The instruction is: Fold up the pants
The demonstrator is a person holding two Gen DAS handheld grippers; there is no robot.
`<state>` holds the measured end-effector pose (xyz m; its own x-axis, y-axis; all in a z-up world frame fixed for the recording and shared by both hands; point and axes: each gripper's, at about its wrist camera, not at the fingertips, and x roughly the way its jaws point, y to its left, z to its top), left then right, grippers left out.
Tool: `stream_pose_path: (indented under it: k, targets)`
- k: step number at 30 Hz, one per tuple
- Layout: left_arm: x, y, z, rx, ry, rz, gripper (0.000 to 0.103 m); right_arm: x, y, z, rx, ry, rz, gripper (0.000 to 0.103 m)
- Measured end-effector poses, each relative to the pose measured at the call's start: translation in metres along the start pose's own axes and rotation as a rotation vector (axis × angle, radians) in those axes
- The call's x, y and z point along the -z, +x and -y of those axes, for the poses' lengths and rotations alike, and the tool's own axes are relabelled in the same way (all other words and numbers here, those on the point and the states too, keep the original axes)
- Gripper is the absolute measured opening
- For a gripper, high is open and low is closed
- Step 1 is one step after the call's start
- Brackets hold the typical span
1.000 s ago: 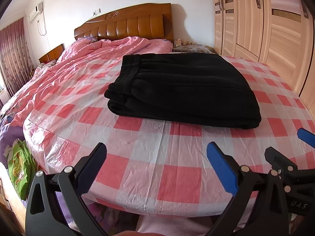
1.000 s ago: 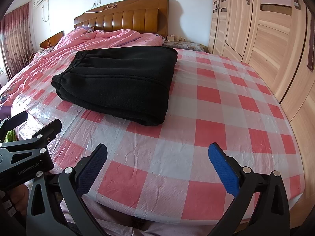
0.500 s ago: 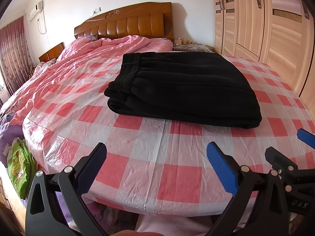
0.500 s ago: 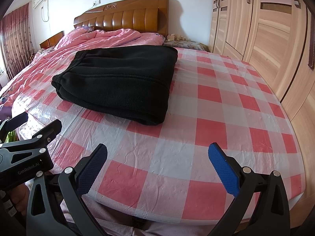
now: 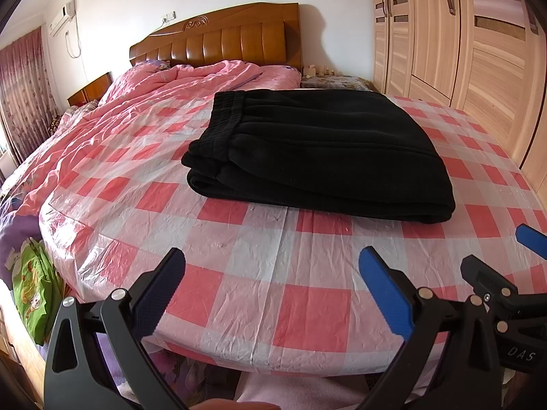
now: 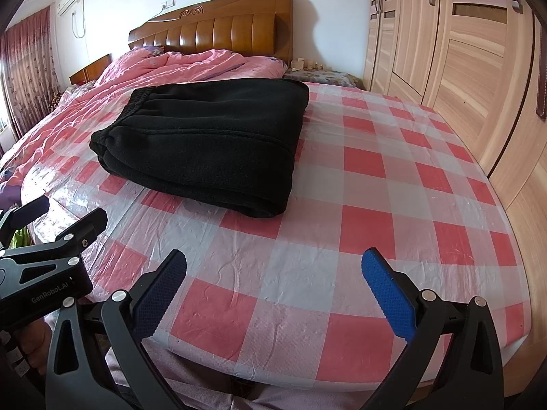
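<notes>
Black pants [image 5: 318,153] [image 6: 205,140] lie folded into a thick rectangle on the bed's red-and-white checked plastic sheet [image 5: 259,273] [image 6: 359,205], waistband to the left. My left gripper [image 5: 271,273] hangs open over the bed's near edge, well short of the pants, nothing between its fingers. My right gripper [image 6: 273,273] is open too, to the right of the left one, also near the front edge and empty. Each gripper shows at the side of the other's view.
A pink quilt [image 5: 164,95] is bunched toward the wooden headboard [image 5: 222,37]. Wooden wardrobe doors [image 6: 461,51] line the right side. A green bag [image 5: 30,287] sits on the floor at the left. A hand [image 6: 34,345] holds the left tool.
Both grippers have stayed open and almost still; the views drifted only slightly. The pants have not moved.
</notes>
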<state>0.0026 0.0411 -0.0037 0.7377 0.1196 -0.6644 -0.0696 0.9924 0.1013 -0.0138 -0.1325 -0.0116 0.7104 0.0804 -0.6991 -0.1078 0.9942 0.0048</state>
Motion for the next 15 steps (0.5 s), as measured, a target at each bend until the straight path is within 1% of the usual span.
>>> stream_pose_path:
  k: [15]
  targets:
    - [0.0007,0.0001,-0.0009,0.002,-0.004,-0.003,0.101,-0.0006,0.0003,0.0011,-0.001,0.000,-0.001,0.099]
